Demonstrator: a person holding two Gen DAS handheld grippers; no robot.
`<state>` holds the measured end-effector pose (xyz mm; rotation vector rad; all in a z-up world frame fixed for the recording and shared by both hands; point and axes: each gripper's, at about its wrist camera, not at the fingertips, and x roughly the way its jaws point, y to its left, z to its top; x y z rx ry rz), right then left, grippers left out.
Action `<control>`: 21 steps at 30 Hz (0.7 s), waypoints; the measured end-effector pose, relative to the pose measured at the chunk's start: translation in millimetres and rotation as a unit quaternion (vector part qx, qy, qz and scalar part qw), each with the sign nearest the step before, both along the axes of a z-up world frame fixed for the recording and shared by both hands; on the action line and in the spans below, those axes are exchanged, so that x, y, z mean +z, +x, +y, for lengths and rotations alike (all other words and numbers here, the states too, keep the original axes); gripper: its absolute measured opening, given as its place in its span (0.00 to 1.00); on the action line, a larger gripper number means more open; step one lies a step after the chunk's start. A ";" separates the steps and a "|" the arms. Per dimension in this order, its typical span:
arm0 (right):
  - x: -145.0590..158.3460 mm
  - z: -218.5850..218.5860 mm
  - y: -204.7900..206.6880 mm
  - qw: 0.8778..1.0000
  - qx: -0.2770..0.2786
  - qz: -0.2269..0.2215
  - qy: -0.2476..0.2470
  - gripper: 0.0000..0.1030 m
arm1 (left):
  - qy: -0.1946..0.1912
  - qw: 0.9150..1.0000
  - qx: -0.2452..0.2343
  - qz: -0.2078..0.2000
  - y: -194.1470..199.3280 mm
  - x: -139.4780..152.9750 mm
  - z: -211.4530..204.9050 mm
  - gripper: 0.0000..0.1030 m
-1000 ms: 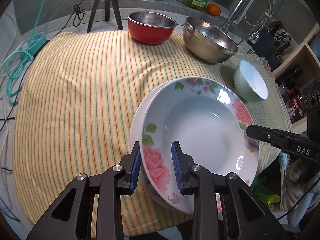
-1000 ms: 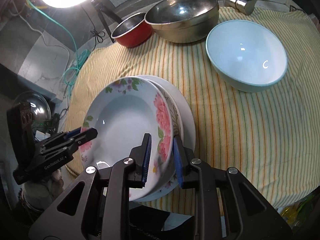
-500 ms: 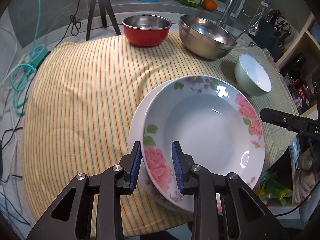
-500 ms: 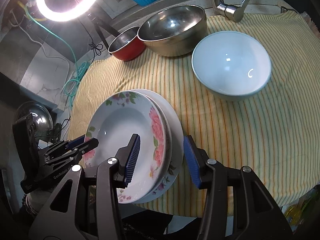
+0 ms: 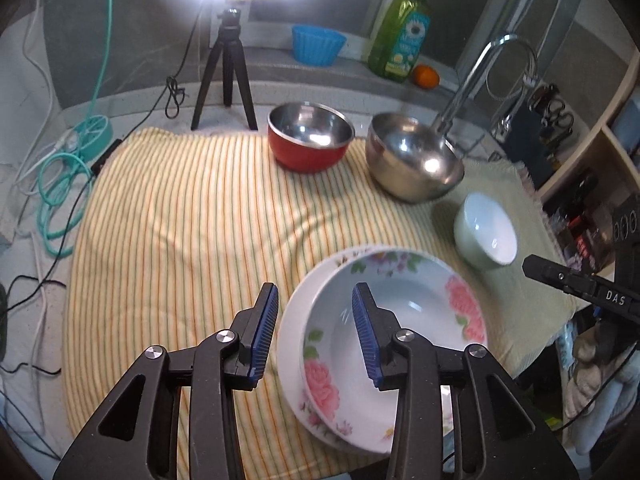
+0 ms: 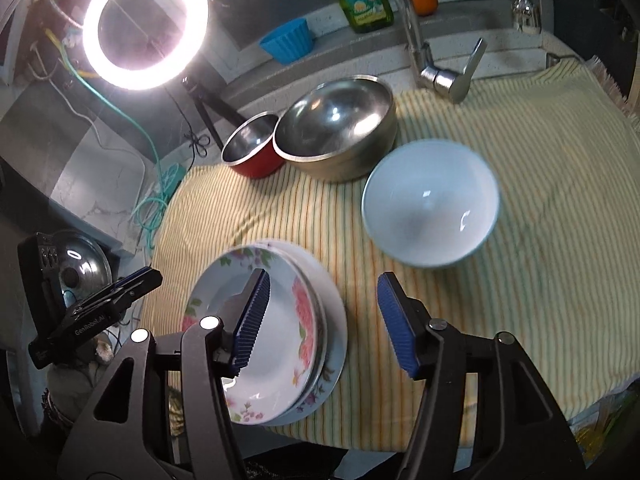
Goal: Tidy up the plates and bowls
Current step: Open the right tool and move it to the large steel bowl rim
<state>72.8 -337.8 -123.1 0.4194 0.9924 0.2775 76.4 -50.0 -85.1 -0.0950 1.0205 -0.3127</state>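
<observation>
Both grippers stand spread and hold nothing; their jaws have just been opening. From the left wrist view, the left gripper (image 5: 314,328) hovers over the floral plate (image 5: 400,320), stacked on a white plate (image 5: 290,336) at 6 o'clock on the striped cloth (image 5: 180,220). Red bowl (image 5: 308,142) sits at 12, steel bowl (image 5: 414,164) at 1, pale bowl (image 5: 486,236) at 3. The right gripper (image 6: 324,318) hangs above the stack's right rim.

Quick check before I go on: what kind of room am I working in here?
Most likely a home kitchen counter by the sink: a chrome faucet, a green dish soap bottle on the ledge, and a ring light on a tripod for filming.
</observation>
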 end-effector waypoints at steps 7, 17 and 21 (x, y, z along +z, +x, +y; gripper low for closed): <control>17.1 -26.0 23.7 0.999 -0.021 -0.023 0.011 0.65 | -0.057 0.998 0.003 -0.009 20.7 14.1 -12.5 0.45; 14.2 -55.9 76.8 0.999 -0.021 -0.011 0.044 0.65 | -0.103 0.995 -0.002 -0.001 61.3 12.4 -48.3 0.45; 4.1 -65.0 102.2 0.998 -0.017 0.006 0.061 0.65 | -0.116 0.993 0.000 0.012 82.8 4.0 -62.2 0.45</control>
